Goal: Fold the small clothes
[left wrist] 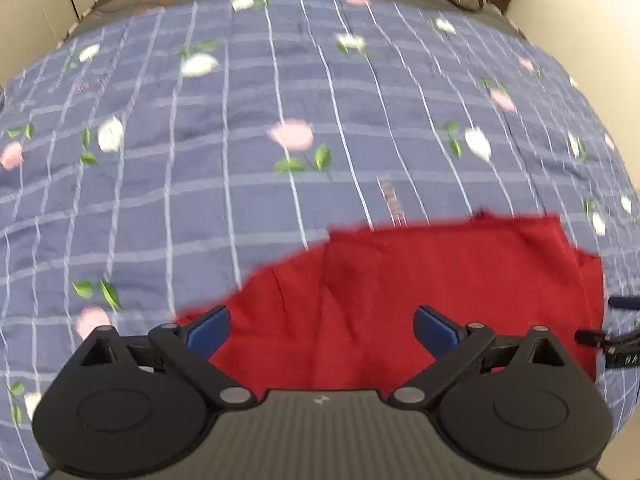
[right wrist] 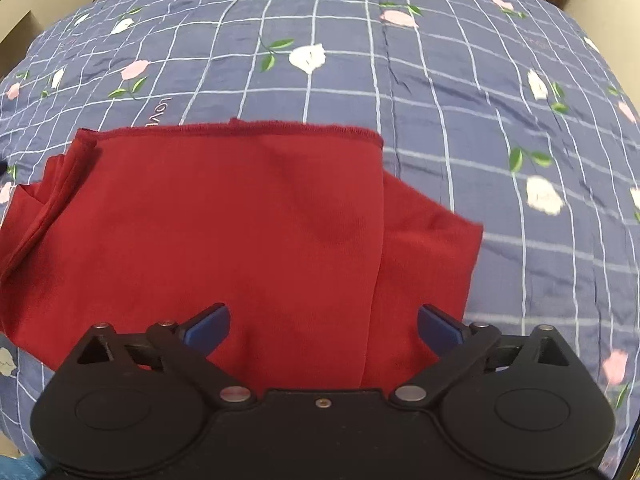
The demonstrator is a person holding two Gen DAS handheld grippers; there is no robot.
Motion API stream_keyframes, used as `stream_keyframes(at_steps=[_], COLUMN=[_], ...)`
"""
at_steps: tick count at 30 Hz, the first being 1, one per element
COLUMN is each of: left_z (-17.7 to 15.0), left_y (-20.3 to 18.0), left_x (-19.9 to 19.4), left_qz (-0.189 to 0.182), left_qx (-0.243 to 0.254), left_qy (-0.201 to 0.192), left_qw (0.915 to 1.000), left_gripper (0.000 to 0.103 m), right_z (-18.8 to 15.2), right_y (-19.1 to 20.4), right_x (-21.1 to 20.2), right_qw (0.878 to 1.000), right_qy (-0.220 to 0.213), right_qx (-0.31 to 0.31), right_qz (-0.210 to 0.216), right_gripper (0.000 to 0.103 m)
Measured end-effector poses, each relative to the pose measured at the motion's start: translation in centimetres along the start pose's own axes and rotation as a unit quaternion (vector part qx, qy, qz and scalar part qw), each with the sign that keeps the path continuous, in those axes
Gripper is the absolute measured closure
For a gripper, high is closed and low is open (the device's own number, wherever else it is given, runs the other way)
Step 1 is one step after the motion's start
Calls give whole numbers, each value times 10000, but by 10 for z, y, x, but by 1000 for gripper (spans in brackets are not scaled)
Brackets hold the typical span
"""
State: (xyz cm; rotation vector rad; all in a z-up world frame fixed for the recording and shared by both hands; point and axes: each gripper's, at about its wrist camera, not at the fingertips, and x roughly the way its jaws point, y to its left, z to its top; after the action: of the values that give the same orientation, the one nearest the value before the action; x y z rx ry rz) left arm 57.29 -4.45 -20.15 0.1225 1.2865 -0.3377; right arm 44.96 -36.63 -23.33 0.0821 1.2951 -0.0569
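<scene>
- Red garment lies part-folded on the blue checked bedspread, filling 6 o'clock in the right wrist view.
- Left gripper: jaws wide, empty, above the cloth's near edge.
- Right gripper: jaws wide, empty.
- Risk, I judge: pinching one layer only, so the loose flap at 3 o'clock slides and unfolds.
- No containers visible.

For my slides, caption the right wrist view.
Open right tongs over a partly folded red garment on a blue flowered bedspread.
</scene>
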Motion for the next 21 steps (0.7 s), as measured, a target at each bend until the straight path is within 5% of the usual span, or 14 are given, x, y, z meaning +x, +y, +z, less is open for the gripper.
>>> stream_keyframes(at_steps=[3, 8, 17, 21], left_z=[-25, -55, -48, -50], left_y=[-19, -42, 19, 39], left_x=[15, 46, 47, 38], left_qz=[97, 923, 1847, 1833], left_qx=[195, 583, -758, -1114], left_qy=[253, 617, 570, 591], left_qw=[9994, 9921, 9782, 9749], left_gripper=[3, 3, 4, 3], right_z=[-11, -30, -66, -78], right_y=[2, 7, 4, 0], right_x=[-1, -4, -12, -16], right_qw=[9998, 9993, 9982, 9975], right_qy=[94, 228, 490, 543], right_qx=[193, 288, 330, 449], right_qz=[28, 70, 87, 62], right_gripper=[1, 1, 1, 1])
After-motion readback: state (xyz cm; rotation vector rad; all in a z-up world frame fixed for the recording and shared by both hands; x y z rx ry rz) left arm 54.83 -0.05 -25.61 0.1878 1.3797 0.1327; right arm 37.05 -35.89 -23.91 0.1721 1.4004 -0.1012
